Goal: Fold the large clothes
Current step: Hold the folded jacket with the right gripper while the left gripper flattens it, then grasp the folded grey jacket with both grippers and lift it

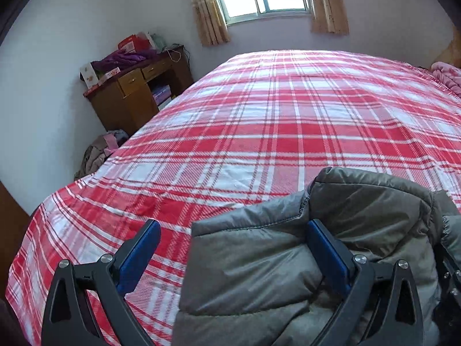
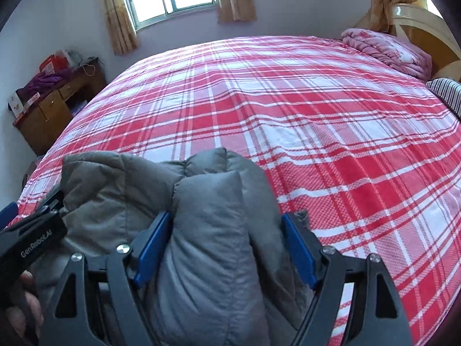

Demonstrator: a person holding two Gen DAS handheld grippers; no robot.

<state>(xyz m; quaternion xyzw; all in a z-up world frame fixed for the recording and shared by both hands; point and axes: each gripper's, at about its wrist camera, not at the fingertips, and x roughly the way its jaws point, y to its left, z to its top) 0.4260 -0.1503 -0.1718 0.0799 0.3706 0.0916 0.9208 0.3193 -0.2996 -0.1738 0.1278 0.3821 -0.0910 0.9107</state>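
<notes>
At the bed's (image 1: 259, 115) near edge sits the bunched grey puffer jacket (image 1: 259, 274). Your left gripper (image 1: 233, 230) gapes, one finger on plaid; right gripper (image 2: 227, 222) straddles a thick fold, grasp unclear (slick padding may slip out). Only the right view shows the pink quilt (image 2: 386, 52).

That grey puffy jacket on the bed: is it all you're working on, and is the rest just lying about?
Part of the job:
- grey jacket
- left gripper, open around a jacket edge
- right gripper, jacket bundled between its fingers
- bed with plaid cover

Just lying about:
- pink quilt
- wooden desk
- purple cloth
- curtains
</notes>
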